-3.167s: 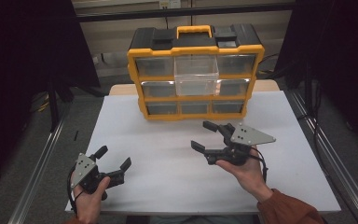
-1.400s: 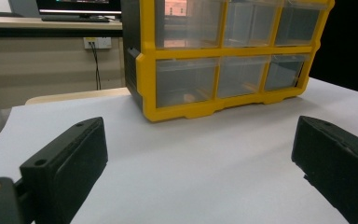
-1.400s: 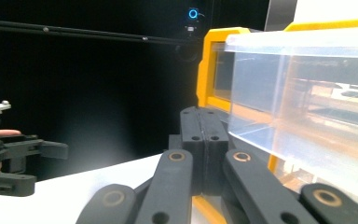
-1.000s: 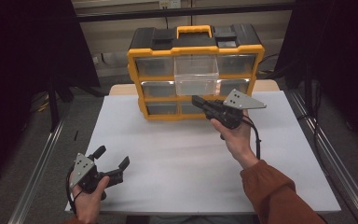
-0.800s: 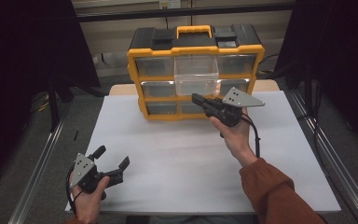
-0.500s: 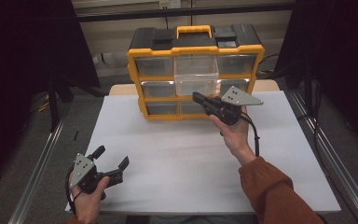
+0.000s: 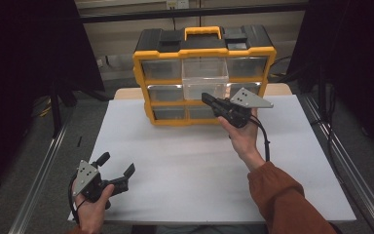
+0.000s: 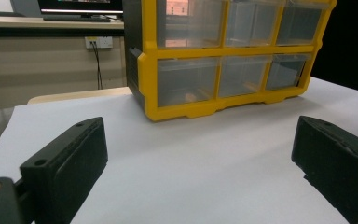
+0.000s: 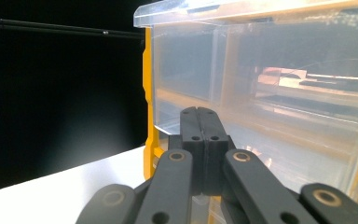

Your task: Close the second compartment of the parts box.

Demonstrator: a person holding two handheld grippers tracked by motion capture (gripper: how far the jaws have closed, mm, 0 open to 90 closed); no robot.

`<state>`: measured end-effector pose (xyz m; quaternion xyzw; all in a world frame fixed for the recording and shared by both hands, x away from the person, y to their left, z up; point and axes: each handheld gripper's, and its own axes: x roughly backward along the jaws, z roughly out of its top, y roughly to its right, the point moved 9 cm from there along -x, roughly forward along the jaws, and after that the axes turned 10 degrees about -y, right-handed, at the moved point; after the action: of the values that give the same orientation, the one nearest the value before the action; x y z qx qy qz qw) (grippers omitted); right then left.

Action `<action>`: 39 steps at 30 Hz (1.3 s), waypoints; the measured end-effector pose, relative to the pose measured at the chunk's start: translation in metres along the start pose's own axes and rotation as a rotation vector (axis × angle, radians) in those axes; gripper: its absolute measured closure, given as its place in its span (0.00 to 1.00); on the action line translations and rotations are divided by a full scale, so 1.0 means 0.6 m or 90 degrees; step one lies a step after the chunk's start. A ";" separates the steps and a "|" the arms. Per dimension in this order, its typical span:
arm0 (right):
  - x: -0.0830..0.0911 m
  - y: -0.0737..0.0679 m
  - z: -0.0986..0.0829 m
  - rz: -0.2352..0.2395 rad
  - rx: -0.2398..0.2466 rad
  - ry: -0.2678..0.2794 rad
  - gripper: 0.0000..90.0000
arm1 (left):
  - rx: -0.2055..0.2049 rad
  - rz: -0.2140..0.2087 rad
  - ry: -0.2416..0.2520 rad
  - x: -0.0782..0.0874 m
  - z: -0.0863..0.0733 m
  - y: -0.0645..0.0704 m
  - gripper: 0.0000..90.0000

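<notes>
On the left side of the high view, the left gripper (image 7: 116, 166) rests low on the white table (image 7: 185, 165), near its front left corner, held by the person's left hand (image 7: 91, 207). Its two black jaws stand wide apart with nothing between them. The left gripper view confirms this: one jaw rises at each bottom corner and only the bare white table surface lies between them. This view also shows what the high view cannot: the lower drawers of the organizer (image 8: 223, 56) from the front, clear plastic in a yellow frame. A small pale thing lies in the bottom left drawer, too unclear to name.

In the middle, at the far edge of the table, stands the yellow and black organizer (image 7: 204, 73) with a yellow handle (image 7: 202, 32) on top. In the high view, one clear drawer (image 7: 204, 80) in the middle column is pulled out toward the person.

To the right, the right gripper (image 7: 205, 99) is held up by the right hand (image 7: 241, 136), in an orange sleeve (image 7: 287, 200), and its tips are at the front of the pulled-out drawer. From above, the jaws cannot be judged well. The right gripper view shows them pressed flat together, with nothing between them, just below the bottom front edge of the clear drawer (image 9: 270, 74). I cannot tell whether the tips touch it.
</notes>
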<state>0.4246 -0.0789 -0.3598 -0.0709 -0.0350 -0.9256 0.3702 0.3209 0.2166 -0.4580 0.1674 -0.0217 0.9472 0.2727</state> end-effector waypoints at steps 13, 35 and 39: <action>-0.005 0.000 0.002 0.002 -0.002 0.001 1.00 | -0.007 0.002 -0.004 0.000 -0.001 0.000 0.04; -0.016 0.000 0.008 0.001 -0.007 0.001 1.00 | -0.008 0.000 -0.004 0.000 -0.001 0.001 0.04; -0.017 0.000 0.010 0.000 -0.004 0.002 1.00 | -0.007 0.001 -0.004 -0.001 -0.002 0.002 0.04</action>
<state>0.4323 -0.0712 -0.3558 -0.0709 -0.0315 -0.9258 0.3701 0.3205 0.2156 -0.4590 0.1689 -0.0277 0.9468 0.2725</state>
